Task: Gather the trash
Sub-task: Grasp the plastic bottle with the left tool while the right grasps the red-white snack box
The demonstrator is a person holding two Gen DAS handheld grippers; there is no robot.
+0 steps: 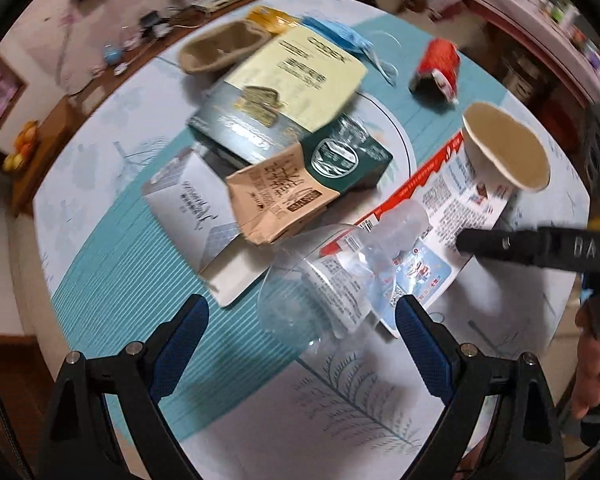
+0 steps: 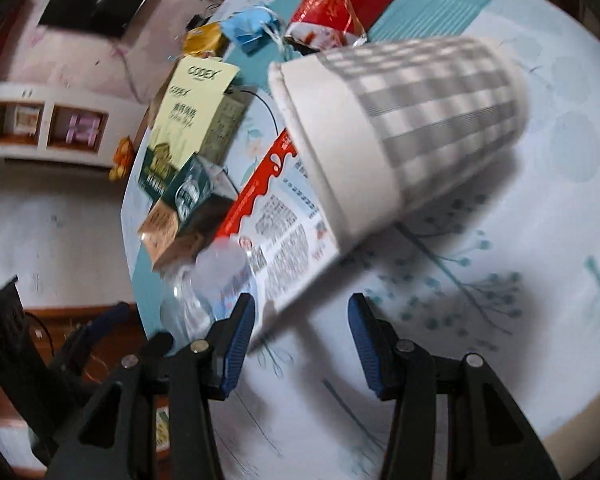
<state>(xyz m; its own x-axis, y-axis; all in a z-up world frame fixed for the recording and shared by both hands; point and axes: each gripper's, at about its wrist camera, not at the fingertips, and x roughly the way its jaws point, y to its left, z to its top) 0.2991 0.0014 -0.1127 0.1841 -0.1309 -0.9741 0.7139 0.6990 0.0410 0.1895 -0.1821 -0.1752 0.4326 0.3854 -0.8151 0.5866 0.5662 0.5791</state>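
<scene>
My table point(image 1: 100, 248) wears a teal and white leaf-print cloth. Far left, a white cubby shelf point(image 2: 40, 124) lines the pinkish wall point(image 2: 84, 60); a wooden sideboard point(image 1: 56, 128) stands below.

Both views motion-smeared; shelf clutter behind the desk point(image 1: 100, 280) unreadable. Print on the leaflet point(image 1: 440, 216) too small and blurred to read. Its middle is hidden under the crushed clear bottle point(image 1: 320, 280), its far corner under the paper cup point(image 1: 504, 148). Cup's base can't be seen in the left view. Brown pouch point(image 1: 276, 200) covers part of the green box point(image 1: 340, 156); the yellow card point(image 1: 300, 76) covers the carton behind that box. Right tongs point(image 1: 500, 246) cut off by the frame edge beside the leaflet, only one finger visible there. In the right view, the left tongs point(image 2: 100, 320) beside the bottle are dark, blurred, and partly hidden.
</scene>
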